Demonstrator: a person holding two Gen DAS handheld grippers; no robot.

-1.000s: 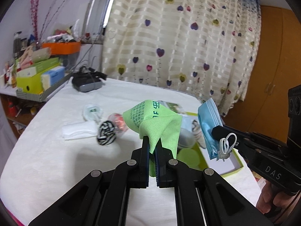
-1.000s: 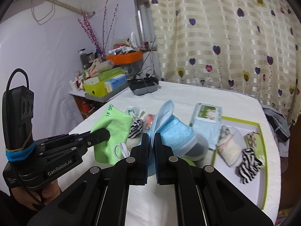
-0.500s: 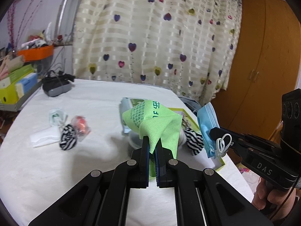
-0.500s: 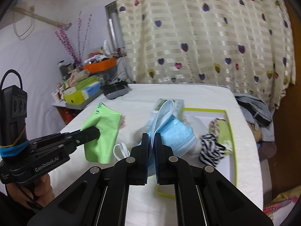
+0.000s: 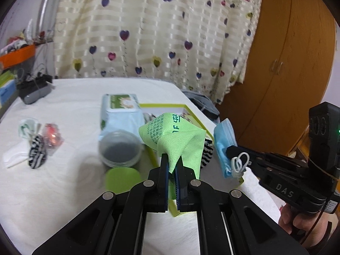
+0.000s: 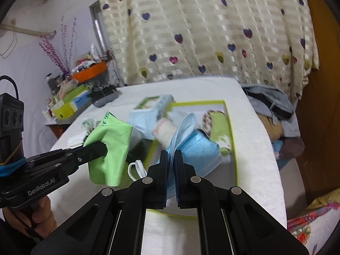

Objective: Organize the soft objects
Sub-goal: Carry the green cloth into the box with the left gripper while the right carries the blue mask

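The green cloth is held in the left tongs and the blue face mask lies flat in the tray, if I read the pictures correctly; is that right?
Not quite. The green cloth is indeed clamped in the left tongs, but the blue face mask does not lie in the tray: the right tongs are shut on it and hold it above the tray, as the right wrist view shows.

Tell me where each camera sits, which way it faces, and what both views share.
Left wrist: rides the left tool, looking forward over the table toward curtain and wardrobe; its fingers pinch the green cloth; right tool enters at right.
Right wrist: rides the right tool, facing the lime-rimmed tray; fingers pinch the blue mask; left tool and the hand show at left.
Shared: cloth, mask, tray, wipes pack.
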